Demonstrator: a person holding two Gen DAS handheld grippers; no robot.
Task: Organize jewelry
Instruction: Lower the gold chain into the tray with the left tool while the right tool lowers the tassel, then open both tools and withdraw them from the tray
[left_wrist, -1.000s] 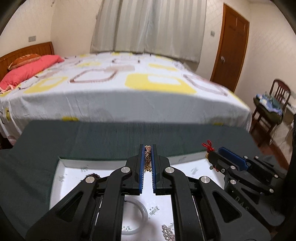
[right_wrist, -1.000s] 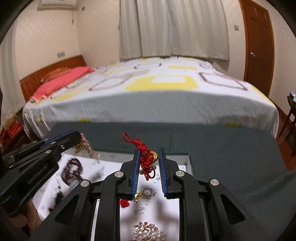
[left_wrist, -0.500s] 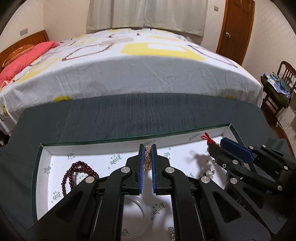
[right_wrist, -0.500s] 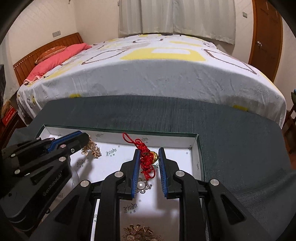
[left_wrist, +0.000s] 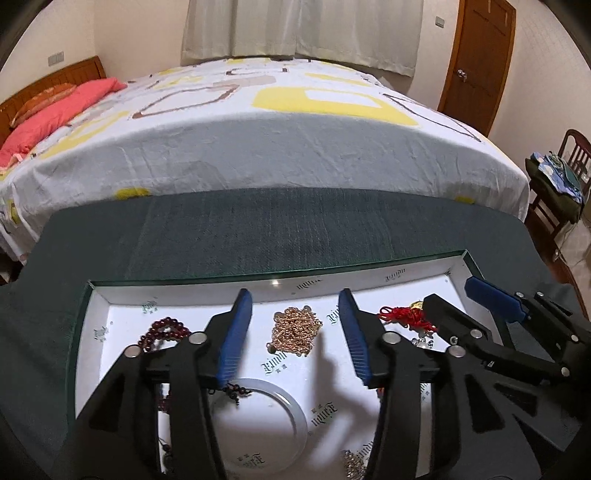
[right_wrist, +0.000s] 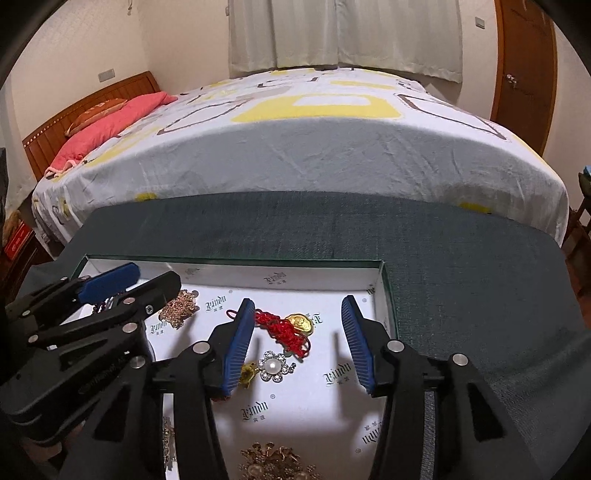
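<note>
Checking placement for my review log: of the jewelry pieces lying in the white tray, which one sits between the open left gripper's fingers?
The heaped gold chain, lying between the left gripper fingers; the others sit off to the sides.

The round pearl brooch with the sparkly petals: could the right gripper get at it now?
Probably yes. The right gripper is open, and the pearl flower brooch lies uncovered on the white box floor between its fingers, beside the red knotted cord charm.

Shiny gold metal chain (left_wrist: 294, 329), matt green cloth table cover (left_wrist: 295, 229), glossy bangle (left_wrist: 291, 410)
</note>
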